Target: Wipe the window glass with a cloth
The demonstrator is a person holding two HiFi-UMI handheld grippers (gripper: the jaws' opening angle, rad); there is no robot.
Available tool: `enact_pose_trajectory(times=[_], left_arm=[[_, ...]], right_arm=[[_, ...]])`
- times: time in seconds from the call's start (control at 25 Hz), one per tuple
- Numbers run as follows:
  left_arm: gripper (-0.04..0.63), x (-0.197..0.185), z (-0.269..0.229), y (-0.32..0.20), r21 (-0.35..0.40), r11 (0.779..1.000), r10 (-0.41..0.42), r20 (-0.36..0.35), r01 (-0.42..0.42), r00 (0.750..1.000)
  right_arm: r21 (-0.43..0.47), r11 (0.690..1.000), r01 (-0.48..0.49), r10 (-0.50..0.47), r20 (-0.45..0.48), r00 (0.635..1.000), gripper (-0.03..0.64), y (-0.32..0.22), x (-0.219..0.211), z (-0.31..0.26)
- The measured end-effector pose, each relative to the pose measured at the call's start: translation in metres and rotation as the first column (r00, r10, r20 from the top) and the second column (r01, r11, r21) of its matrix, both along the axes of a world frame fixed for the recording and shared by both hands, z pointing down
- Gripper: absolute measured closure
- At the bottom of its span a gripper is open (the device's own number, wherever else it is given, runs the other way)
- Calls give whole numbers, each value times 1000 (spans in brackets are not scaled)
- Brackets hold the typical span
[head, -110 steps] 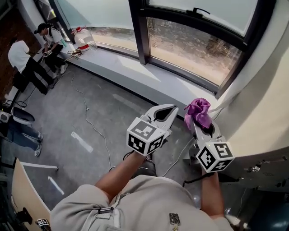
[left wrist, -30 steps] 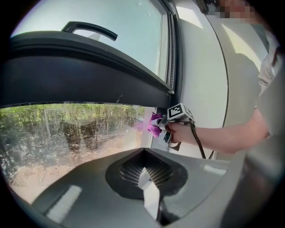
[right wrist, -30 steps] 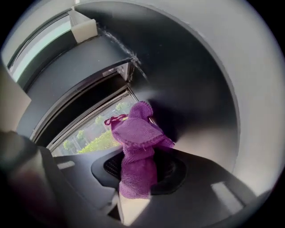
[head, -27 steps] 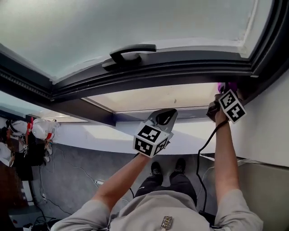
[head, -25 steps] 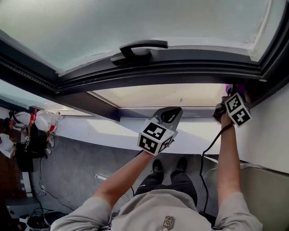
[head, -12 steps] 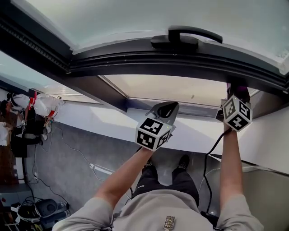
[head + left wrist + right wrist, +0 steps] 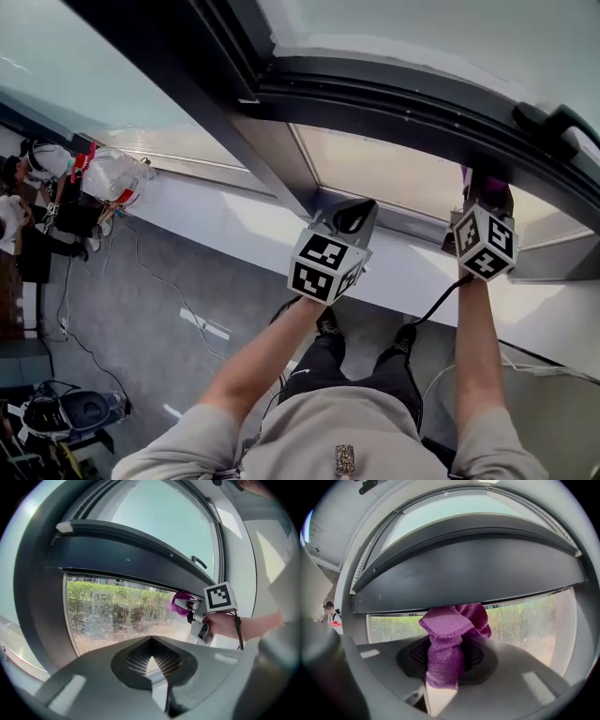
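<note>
Right gripper view: with the right gripper (image 7: 440, 688) pinching the purple cloth (image 7: 451, 634) and the left gripper (image 7: 154, 681) closed and empty, we are starting to wipe the window glass (image 7: 525, 616), likely sweeping sideways next.

The right tongs (image 7: 487, 194) are raised to the top edge of the glass (image 7: 375, 169), with a purple cloth (image 7: 467, 176) held just under the dark frame (image 7: 394, 94). The left tongs (image 7: 354, 214) are held lower, before the sill (image 7: 234, 220). A handle (image 7: 558, 120) is seen on the frame.
</note>
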State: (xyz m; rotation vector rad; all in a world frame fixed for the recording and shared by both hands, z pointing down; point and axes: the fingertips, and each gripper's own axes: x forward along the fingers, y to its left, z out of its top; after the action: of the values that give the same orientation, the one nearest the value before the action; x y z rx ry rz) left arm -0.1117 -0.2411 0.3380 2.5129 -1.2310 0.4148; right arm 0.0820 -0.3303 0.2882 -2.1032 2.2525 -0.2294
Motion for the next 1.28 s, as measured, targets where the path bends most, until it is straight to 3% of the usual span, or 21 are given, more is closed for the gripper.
enact_pose_trajectory(times=[0.36,0.64,0.84,1.08,1.16,1.28], left_arm=[[595,-127,20,-8,-8,993,-119,16,119,993],[595,-180,46,-8,-26,986,-163,8,163,987],[595,-193,42,-11,2,981,-192,5,192,981],[594,-205,72,-1,-34,969,-245,-8,244,970],[595,-202,82,10,-64,967,-249,-12,248,968],[595,-190,90,9,-85,970,-229,-9,227,973]], right_arm=[[-14,984,180,-180,15,984,477,-33,-183,20],[-18,931,365,-365,-10,931,479,-58,-295,42],[-52,891,451,-453,-21,891,479,-61,-332,50],[-131,829,544,-551,-26,834,480,-56,-352,93],[-148,825,546,-556,-35,830,482,-50,-346,102],[-162,850,501,-514,-44,857,482,-54,-322,106]])
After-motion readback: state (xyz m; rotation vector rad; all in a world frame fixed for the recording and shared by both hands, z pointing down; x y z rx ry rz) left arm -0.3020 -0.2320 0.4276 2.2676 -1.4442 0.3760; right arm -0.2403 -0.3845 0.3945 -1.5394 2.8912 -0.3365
